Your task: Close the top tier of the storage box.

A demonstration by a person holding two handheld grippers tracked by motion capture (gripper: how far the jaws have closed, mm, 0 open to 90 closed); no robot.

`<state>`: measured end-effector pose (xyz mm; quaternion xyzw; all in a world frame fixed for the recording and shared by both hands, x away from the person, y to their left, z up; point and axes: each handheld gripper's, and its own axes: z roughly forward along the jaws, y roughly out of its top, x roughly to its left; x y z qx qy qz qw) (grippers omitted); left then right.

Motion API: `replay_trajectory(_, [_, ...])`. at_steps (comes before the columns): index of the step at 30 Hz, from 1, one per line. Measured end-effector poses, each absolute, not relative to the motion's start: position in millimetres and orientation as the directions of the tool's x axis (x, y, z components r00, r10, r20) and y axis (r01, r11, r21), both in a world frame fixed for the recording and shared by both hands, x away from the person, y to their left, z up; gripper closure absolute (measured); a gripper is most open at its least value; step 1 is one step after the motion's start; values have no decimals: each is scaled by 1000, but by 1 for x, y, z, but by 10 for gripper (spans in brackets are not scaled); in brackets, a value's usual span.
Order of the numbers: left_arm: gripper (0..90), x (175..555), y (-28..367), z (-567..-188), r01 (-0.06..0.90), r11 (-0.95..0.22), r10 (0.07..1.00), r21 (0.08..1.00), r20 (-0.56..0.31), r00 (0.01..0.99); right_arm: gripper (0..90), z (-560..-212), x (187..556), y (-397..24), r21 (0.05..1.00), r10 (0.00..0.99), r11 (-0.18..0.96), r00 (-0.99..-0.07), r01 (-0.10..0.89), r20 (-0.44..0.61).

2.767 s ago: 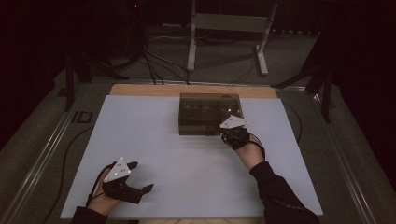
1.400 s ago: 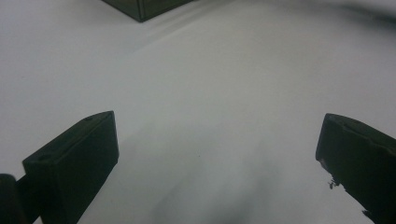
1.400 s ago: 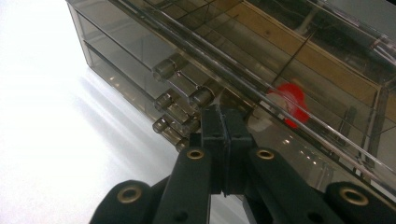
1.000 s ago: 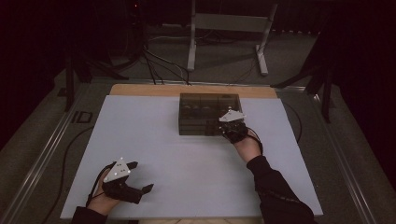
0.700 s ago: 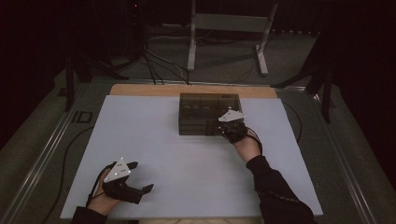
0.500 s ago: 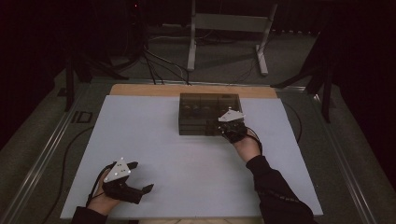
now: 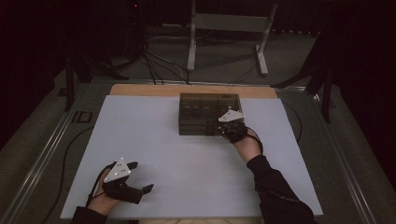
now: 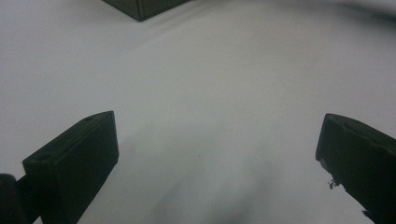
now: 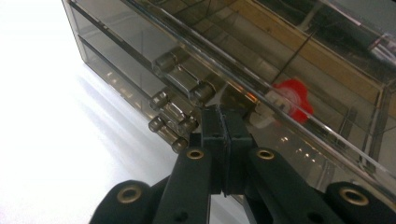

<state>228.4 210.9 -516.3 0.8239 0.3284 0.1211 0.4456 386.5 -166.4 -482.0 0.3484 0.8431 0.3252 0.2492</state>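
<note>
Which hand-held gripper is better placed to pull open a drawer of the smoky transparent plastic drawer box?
Right: the right hand-held gripper sits shut at the smoky transparent plastic drawer box, beside its knobs. The left hand-held gripper rests open, far away.

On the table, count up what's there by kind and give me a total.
Smoky clear drawer box: 1
Red and white item inside the box: 1
Handheld grippers, left gripper open, right gripper shut at the box's front: 2
White mat: 1
Total: 5
</note>
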Motion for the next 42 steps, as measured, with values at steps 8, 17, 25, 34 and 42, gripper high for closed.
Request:
replay_trajectory(8, [0,228,211,-516,433,-389,649,813,-92,755,855,-481,383,-173,728,749,544,-634,418,-195])
replay_trajectory(17, [0,228,210,-516,433,-389,649,813,-91,755,682,-477,376,-176,732,762,530,-619,428,-190])
replay_trajectory(25, [0,228,210,-516,433,-390,649,813,-91,755,516,-475,372,-174,729,762,527,-622,436,-180])
replay_trajectory(34, [0,228,210,-516,433,-389,649,814,-91,755,335,-473,371,-172,729,772,511,-616,457,-155])
replay_trajectory(42, [0,228,210,-516,433,-390,649,813,-91,755,157,-473,372,-171,726,777,494,-617,478,-122])
